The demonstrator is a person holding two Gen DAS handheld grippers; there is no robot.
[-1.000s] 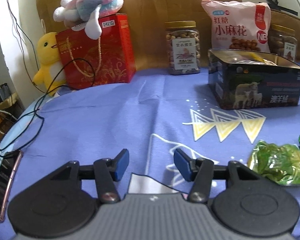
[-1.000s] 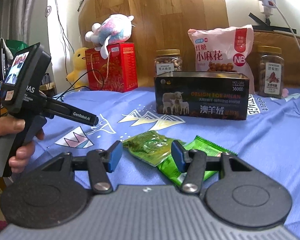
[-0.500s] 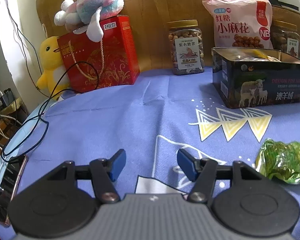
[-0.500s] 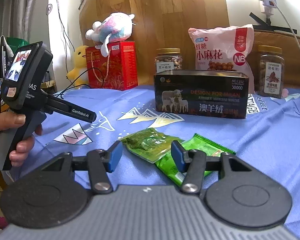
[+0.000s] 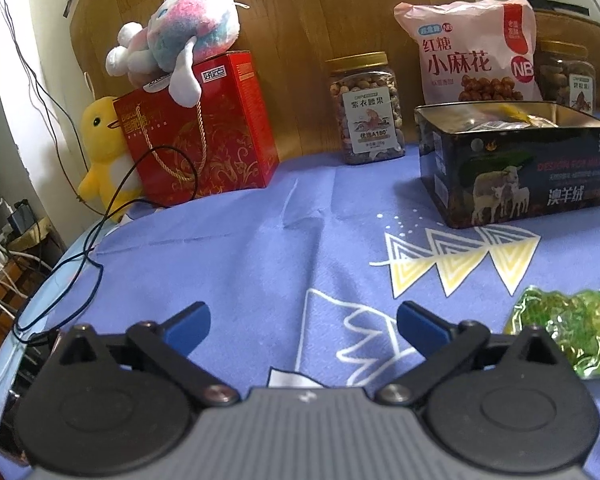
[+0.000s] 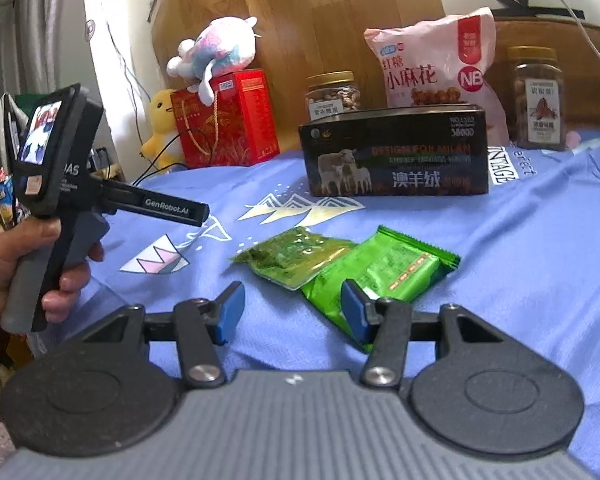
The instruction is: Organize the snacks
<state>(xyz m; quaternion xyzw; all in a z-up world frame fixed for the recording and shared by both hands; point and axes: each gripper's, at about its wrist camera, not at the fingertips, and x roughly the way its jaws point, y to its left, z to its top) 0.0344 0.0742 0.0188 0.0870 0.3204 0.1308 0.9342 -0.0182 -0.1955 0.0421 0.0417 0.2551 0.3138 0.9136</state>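
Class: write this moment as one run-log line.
left gripper: open, empty | right gripper: open, near green packets | tin: open | packets: on cloth

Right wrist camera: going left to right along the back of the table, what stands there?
Yellow duck toy → red gift box with the pastel plush on top → nut jar → pink snack bag → second jar.

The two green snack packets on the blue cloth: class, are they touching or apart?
Touching. The right wrist view shows the dark green packet overlapping the edge of the bright green packet, with no cloth visible between them.
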